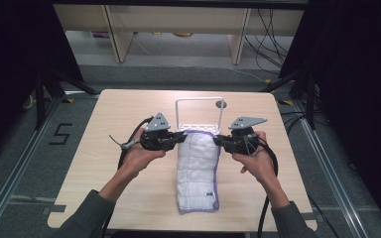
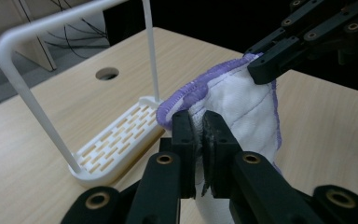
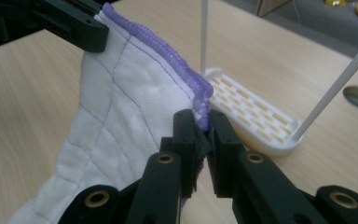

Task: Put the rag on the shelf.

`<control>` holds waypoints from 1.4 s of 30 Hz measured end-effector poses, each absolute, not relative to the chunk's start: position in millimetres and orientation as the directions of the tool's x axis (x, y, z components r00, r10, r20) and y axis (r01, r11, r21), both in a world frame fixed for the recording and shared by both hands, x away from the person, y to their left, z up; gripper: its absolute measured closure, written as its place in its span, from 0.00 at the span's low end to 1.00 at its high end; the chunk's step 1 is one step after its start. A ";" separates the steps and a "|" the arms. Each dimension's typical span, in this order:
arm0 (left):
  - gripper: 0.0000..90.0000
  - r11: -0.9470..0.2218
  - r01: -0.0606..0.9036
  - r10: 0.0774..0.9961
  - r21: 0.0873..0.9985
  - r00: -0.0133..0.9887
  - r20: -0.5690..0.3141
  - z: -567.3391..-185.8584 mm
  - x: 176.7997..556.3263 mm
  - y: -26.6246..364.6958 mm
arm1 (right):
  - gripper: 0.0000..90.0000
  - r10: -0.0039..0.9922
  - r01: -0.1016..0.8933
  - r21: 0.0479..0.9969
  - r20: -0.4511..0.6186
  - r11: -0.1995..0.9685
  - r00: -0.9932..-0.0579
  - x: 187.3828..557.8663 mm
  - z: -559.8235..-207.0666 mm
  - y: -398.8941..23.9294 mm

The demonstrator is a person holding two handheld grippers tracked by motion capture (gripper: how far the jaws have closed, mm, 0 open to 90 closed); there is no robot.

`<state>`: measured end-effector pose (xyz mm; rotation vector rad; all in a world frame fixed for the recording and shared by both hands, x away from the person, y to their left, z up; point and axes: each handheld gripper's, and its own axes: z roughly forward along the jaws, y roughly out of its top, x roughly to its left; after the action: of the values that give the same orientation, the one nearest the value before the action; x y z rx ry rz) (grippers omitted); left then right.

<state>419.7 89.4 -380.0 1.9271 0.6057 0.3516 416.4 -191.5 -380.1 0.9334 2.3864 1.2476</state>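
A white quilted cloth with a purple edge [image 1: 197, 171] lies lengthwise on the table, its far end lifted off the wood. My left gripper [image 1: 182, 138] is shut on the far left corner of the cloth [image 2: 228, 100], pinched between its pads [image 2: 196, 140]. My right gripper [image 1: 217, 140] is shut on the far right corner, where the purple hem [image 3: 193, 84] runs into its jaws [image 3: 202, 133]. A white wire rack [image 1: 199, 115] with a slotted base [image 2: 116, 144] and a tall hoop stands just behind the raised edge of the cloth.
The wooden table [image 1: 104, 163] has a round cable hole [image 1: 221, 104] behind the rack. Bare wood lies on both sides of the cloth. Cables trail from both grippers toward the near edge. Dark curtains and a metal frame flank the table.
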 end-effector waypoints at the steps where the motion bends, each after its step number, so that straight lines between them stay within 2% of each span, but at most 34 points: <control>1: 0.93 -0.331 0.252 0.558 0.909 0.829 -0.026 -373.6 417.4 90.2 | 0.93 0.656 0.398 0.815 0.030 0.421 -0.755 414.9 -373.4 -191.8; 9: 0.93 -0.332 0.225 0.559 0.916 0.829 -0.001 -336.6 416.1 95.3 | 0.93 0.650 0.332 0.845 -0.024 0.420 -0.760 411.3 -329.7 -193.1; 14: 0.93 -0.337 0.221 0.572 0.915 0.820 0.012 -323.7 423.1 94.3 | 0.93 0.649 0.297 0.855 -0.059 0.425 -0.759 418.1 -315.1 -189.8; 21: 0.93 -0.325 0.239 0.591 0.915 0.807 -0.001 -306.2 440.5 96.3 | 0.93 0.671 0.306 0.863 -0.050 0.401 -0.739 432.7 -299.3 -187.5; 42: 0.93 -0.327 0.192 0.639 0.925 0.766 0.066 -261.1 480.8 82.0 | 0.93 0.718 0.282 0.892 -0.065 0.354 -0.693 479.0 -259.8 -189.0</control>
<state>480.8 82.0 -261.1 1.8858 0.6355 0.5193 479.0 -189.0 -259.8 0.8710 2.1718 1.2980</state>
